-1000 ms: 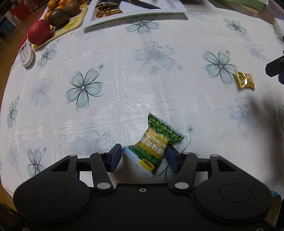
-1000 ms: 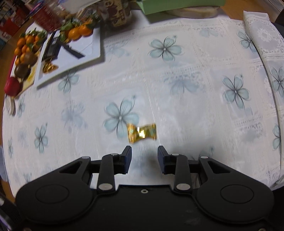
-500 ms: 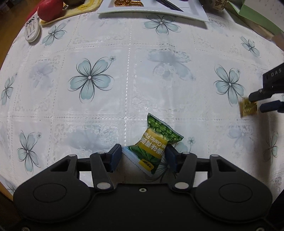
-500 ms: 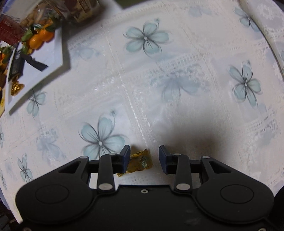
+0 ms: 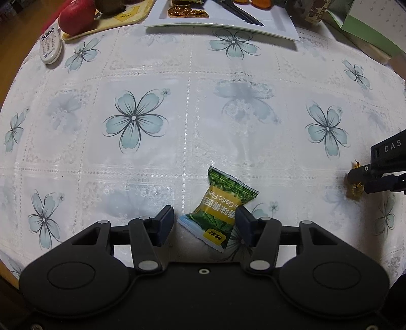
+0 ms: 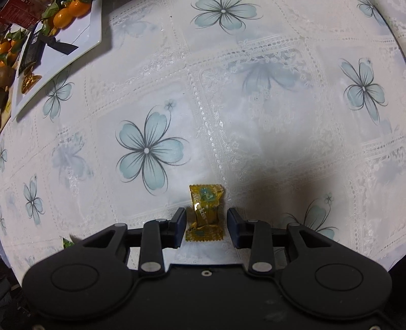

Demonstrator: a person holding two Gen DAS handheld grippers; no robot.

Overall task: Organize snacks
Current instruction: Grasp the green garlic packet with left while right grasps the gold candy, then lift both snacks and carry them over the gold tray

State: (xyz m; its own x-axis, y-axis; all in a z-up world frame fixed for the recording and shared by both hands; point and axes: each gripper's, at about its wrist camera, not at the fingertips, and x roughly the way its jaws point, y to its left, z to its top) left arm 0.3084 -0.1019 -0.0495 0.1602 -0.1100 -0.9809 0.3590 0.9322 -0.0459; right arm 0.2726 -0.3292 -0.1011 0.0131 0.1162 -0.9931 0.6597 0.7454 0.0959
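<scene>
Straddling two snacks at once: left tongs (image 5: 204, 222) spread wide around the green garlic-pea packet (image 5: 220, 212), right tongs (image 6: 206, 226) spread around the gold-wrapped candy (image 6: 206, 212). Both snacks lying flat on the flower-print table (image 5: 142, 157), well apart from each other. Packet skewed, right pad touching or nearly touching its edge, left pad clear of it. Candy standing lengthwise in the gap, just beside the left pad, daylight on the right. Nothing pinched yet. Low and nearly level, both tools, fingers hugging the cloth, presumably lined up for a squeeze. White tray (image 5: 276, 29) with gold coins (image 5: 182, 11) waiting at the far edge, the likely drop-off.
</scene>
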